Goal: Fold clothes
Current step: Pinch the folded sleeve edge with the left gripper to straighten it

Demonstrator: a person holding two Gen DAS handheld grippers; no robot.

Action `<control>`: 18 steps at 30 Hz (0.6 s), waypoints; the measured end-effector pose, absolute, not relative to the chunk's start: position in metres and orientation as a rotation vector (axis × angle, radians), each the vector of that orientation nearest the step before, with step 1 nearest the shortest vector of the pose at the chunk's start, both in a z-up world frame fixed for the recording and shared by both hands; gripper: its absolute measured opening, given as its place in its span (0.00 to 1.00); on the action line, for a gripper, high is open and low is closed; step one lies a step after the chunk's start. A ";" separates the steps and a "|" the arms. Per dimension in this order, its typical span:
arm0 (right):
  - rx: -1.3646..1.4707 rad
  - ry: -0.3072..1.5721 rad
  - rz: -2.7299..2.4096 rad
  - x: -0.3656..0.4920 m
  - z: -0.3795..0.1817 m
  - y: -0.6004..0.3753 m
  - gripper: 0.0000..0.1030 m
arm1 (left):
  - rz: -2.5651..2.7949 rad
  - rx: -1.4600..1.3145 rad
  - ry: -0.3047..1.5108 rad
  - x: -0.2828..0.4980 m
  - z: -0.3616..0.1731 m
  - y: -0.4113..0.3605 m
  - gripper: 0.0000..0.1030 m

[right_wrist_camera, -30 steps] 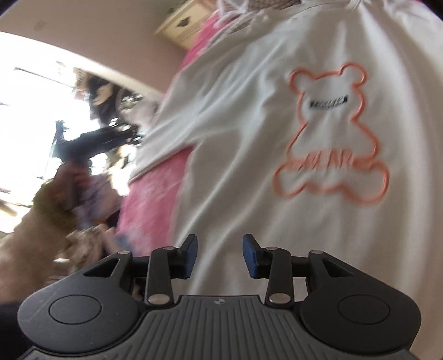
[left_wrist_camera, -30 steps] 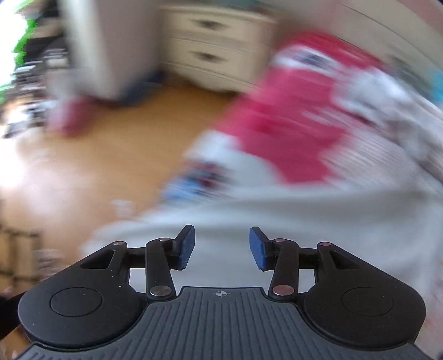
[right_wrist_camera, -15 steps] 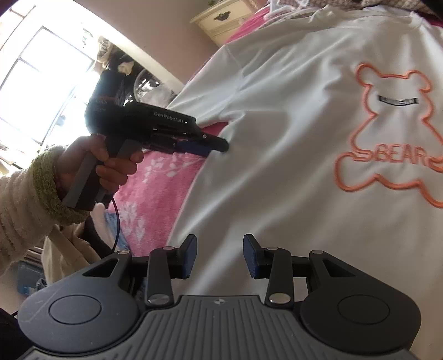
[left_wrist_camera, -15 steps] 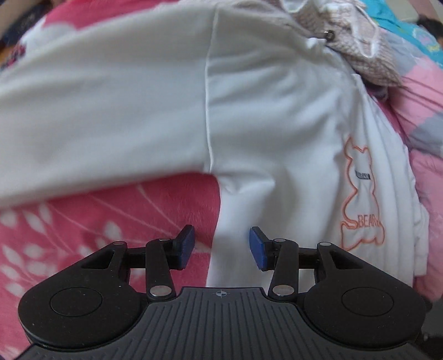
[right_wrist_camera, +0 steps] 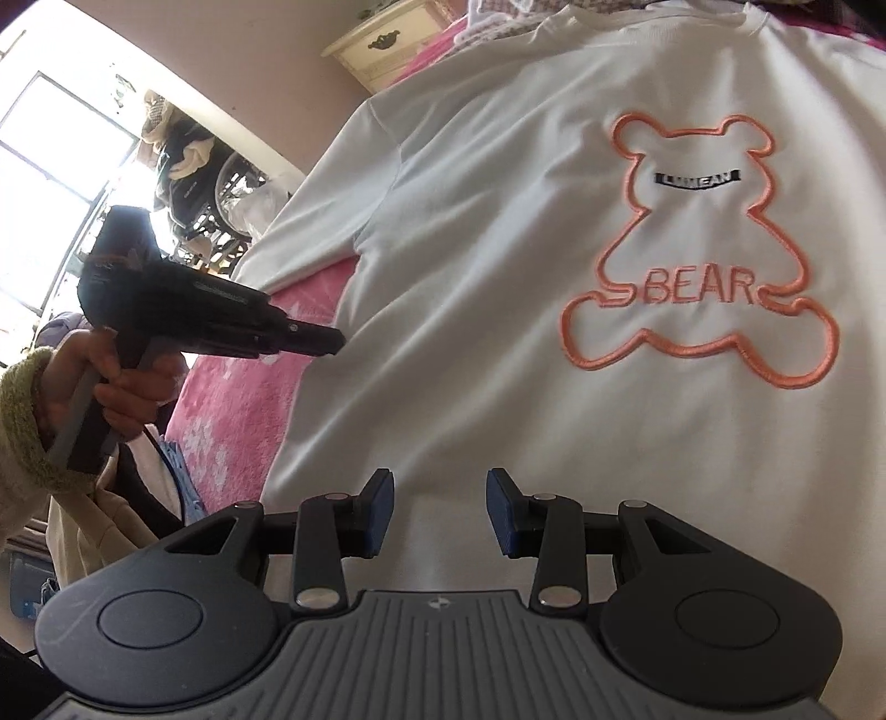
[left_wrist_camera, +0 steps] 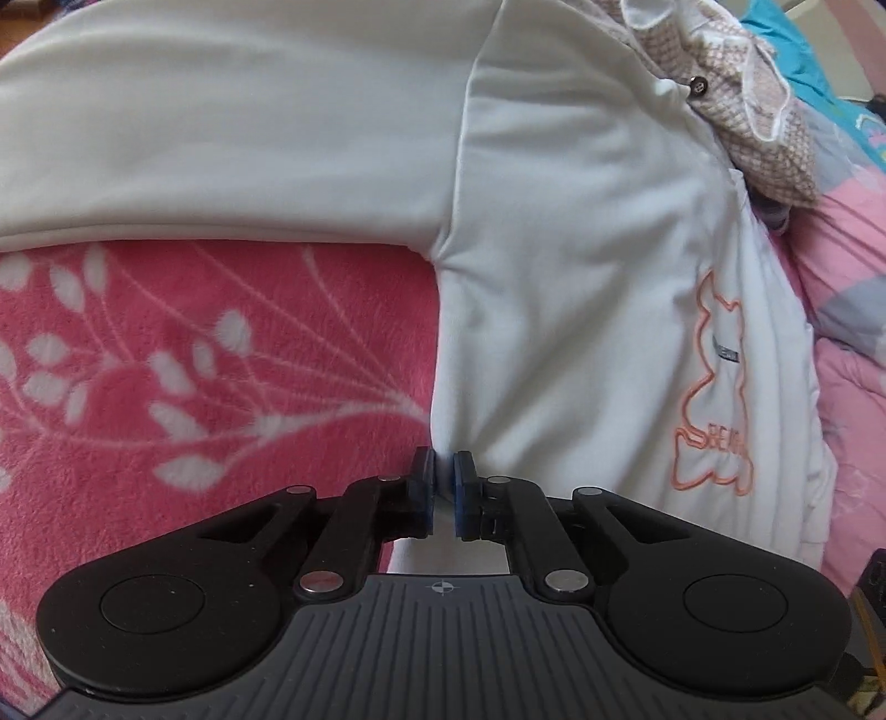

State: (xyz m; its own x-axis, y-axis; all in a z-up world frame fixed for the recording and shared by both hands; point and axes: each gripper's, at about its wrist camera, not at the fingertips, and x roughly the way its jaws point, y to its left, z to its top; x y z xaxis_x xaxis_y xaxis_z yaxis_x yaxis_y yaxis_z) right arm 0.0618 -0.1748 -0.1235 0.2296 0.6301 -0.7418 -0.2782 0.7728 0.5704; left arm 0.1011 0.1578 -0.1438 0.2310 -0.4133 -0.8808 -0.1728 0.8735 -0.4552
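Observation:
A white sweatshirt (left_wrist_camera: 554, 249) with an orange bear outline (right_wrist_camera: 698, 249) lies spread on a pink flowered blanket (left_wrist_camera: 194, 360). Its long sleeve (left_wrist_camera: 221, 122) stretches out to the left. My left gripper (left_wrist_camera: 442, 471) is at the side seam below the armpit, jaws closing tight, blue pads pressing the fabric edge. In the right wrist view the left gripper (right_wrist_camera: 326, 340) meets the sweatshirt (right_wrist_camera: 498, 249) at its left edge, held by a hand (right_wrist_camera: 127, 387). My right gripper (right_wrist_camera: 440, 493) hovers open over the lower front of the sweatshirt, nothing between its pads.
A checked garment with white trim (left_wrist_camera: 747, 111) lies over the sweatshirt's collar end. Pink and blue bedding (left_wrist_camera: 847, 332) lies to the right. A cream dresser (right_wrist_camera: 387, 44) stands beyond the bed, with a bright window (right_wrist_camera: 55, 138) and clutter at the left.
The left gripper swung from facing the room down onto the sweatshirt's side seam and shut on it. The right gripper dropped slightly closer to the sweatshirt, still open.

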 end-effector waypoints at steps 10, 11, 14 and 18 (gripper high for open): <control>0.365 1.183 0.613 0.055 -0.128 -0.177 0.39 | -0.091 -0.637 1.249 0.134 -0.150 0.184 0.37; 0.363 1.181 0.613 0.055 -0.128 -0.178 0.39 | -0.083 -0.674 1.245 0.137 -0.155 0.186 0.35; 0.365 1.189 0.610 0.053 -0.130 -0.180 0.39 | -0.071 -0.705 1.206 0.139 -0.157 0.186 0.15; 0.363 1.200 0.607 0.053 -0.135 -0.178 0.39 | -0.042 -0.635 1.134 0.138 -0.150 0.186 0.01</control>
State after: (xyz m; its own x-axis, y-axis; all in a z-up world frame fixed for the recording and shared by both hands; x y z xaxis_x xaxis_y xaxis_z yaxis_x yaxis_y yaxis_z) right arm 0.0525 -0.1782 -0.1348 0.2333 0.6136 -0.7543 -0.2438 0.7879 0.5655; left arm 0.1380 0.1863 -0.1502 0.4415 -0.3433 -0.8290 -0.2814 0.8243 -0.4912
